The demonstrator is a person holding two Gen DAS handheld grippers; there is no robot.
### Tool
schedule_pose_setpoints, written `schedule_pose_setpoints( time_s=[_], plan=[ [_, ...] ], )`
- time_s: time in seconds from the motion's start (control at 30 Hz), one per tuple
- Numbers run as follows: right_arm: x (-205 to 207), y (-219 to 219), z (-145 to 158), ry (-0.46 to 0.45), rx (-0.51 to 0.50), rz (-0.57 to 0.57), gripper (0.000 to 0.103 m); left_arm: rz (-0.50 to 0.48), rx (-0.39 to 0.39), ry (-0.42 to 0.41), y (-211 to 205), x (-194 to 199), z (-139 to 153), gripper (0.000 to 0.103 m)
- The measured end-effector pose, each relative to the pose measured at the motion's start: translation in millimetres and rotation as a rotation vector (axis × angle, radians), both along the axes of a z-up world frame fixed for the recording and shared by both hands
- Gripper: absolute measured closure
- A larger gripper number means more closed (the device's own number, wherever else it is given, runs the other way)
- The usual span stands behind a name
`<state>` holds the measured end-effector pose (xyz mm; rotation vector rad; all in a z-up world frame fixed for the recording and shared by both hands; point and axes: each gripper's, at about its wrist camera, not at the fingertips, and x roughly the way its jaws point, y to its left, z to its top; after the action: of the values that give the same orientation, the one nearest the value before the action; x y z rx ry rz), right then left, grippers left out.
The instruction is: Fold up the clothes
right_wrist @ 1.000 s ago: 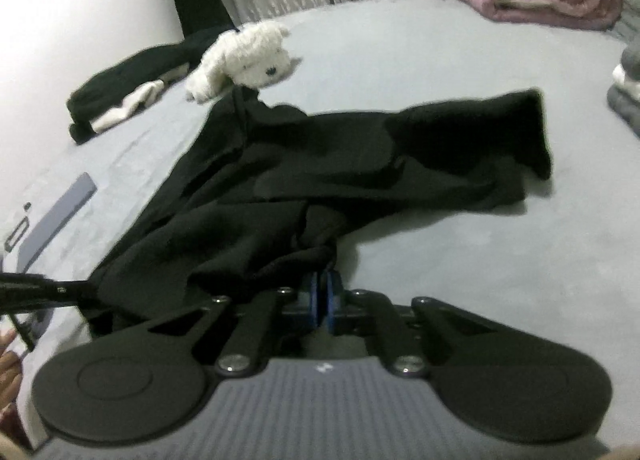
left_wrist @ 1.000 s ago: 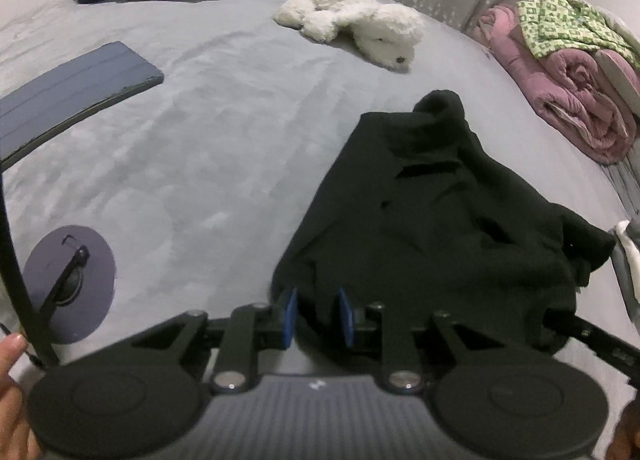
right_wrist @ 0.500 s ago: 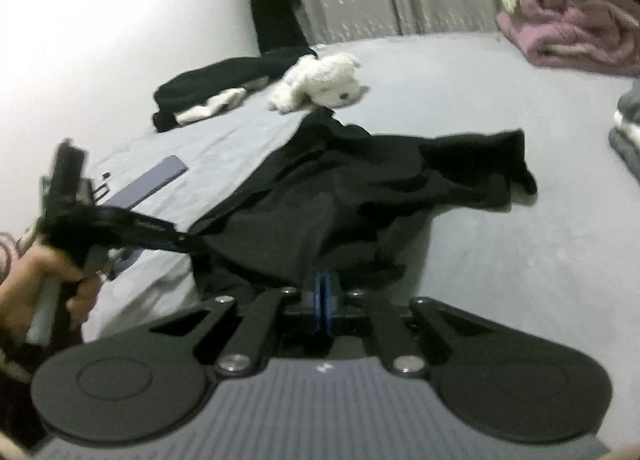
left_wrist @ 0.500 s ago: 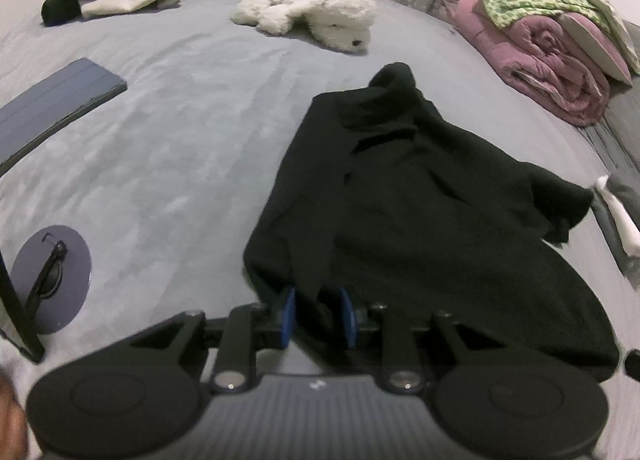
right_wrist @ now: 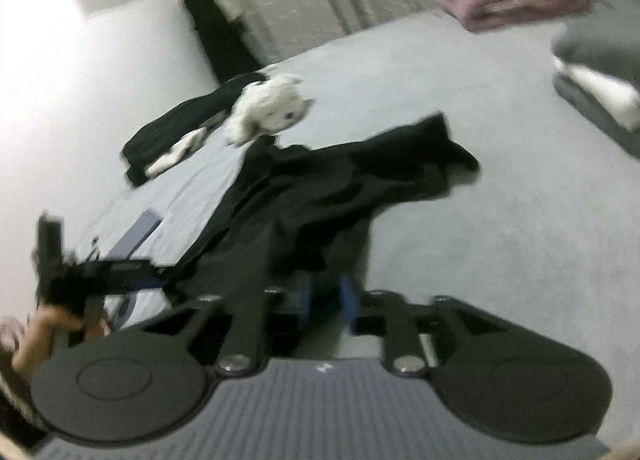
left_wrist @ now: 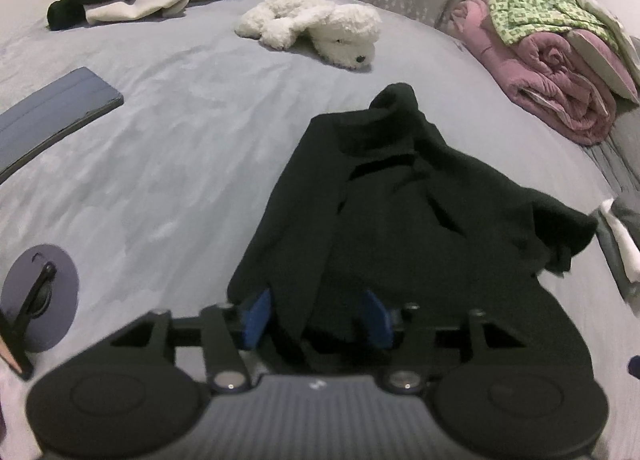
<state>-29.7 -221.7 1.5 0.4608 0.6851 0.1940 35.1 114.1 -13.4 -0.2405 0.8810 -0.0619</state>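
Opening over the black garment (left_wrist: 420, 219), both grippers' fingers (left_wrist: 256, 316) release it.

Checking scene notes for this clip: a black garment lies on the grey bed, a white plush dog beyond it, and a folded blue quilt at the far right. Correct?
Not quite: the folded quilt at far right is pink, not blue, as the left wrist view shows. The black garment on the grey bed and the white plush dog beyond it are right.
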Motion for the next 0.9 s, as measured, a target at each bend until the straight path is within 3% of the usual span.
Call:
schedule_pose_setpoints(
  time_s=[0.33, 0.6, 0.9],
  plan=[
    [61, -24, -21, 0.064, 0.062, -0.180, 0.059, -0.023, 0.083, -0.072, -32, 44, 14, 0.025],
    [99, -22, -28, 0.043, -0.013, -0.231, 0.056, -0.056, 0.187, -0.095, -61, 122, 19, 0.024],
    [116, -27, -42, 0.048, -0.101, -0.240, 0.056, -0.029, 0.131, -0.108, -79, 200, 31, 0.025]
  ],
)
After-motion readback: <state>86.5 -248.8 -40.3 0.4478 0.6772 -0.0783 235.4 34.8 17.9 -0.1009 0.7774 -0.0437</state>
